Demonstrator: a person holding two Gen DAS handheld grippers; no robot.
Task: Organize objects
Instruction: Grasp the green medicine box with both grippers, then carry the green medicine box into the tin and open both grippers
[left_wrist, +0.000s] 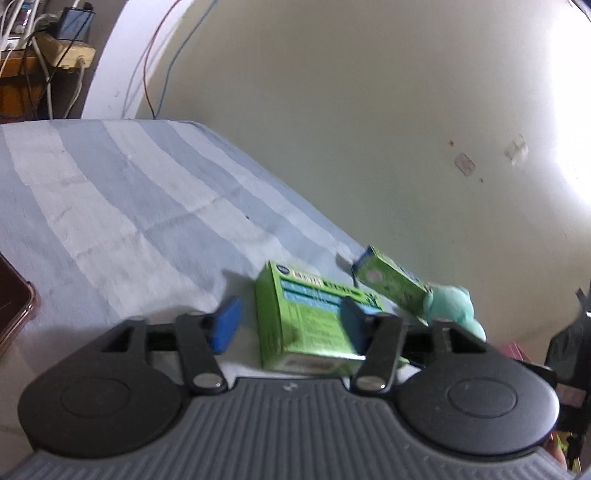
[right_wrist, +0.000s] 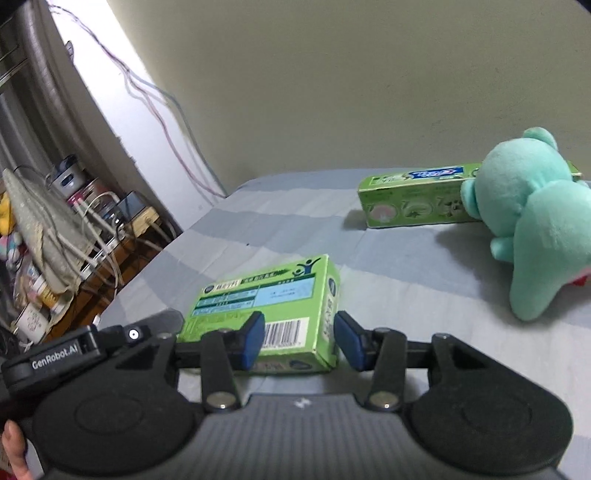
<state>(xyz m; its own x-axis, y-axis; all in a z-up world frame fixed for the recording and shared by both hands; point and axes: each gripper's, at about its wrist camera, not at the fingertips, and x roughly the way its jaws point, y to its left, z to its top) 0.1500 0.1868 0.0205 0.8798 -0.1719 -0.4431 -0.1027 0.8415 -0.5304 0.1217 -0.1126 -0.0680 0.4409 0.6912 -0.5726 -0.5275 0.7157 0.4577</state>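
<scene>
Between the blue pads of the right gripper (right_wrist: 299, 340) lies a green box (right_wrist: 273, 314), flat on a bed (right_wrist: 406, 295) covered in a sheet of pale blue and white stripes. The left pad overlaps the box's barcode face and the right pad sits just off its right side; whether they press on it cannot be told. Ahead and to the right of this gripper, near the wall, a long green toothpaste box (right_wrist: 410, 201) lies on its side, its far end touching a mint-green plush toy (right_wrist: 528, 221) slumped on the sheet. A fingertip (right_wrist: 13, 448) shows at the lower left edge.

From the left wrist view, the left gripper (left_wrist: 291, 325) stands spread: its left pad hangs over bare sheet, apart from the green box (left_wrist: 306, 317), while its right pad overlaps the box's right end. Beyond that pad are the toothpaste box (left_wrist: 391, 284) and the plush toy (left_wrist: 454, 304), close to the wall.

A plain cream wall (right_wrist: 332, 92) runs along the far side of the bed. Thin red and blue wires (right_wrist: 166, 107) trail down it near a white corner strip. Left of the bed, a wooden shelf (right_wrist: 110, 266) holds a tangle of white cables, chargers and a power strip (left_wrist: 70, 55). A dark brown edge (left_wrist: 14, 299) shows at the left of the left gripper.
</scene>
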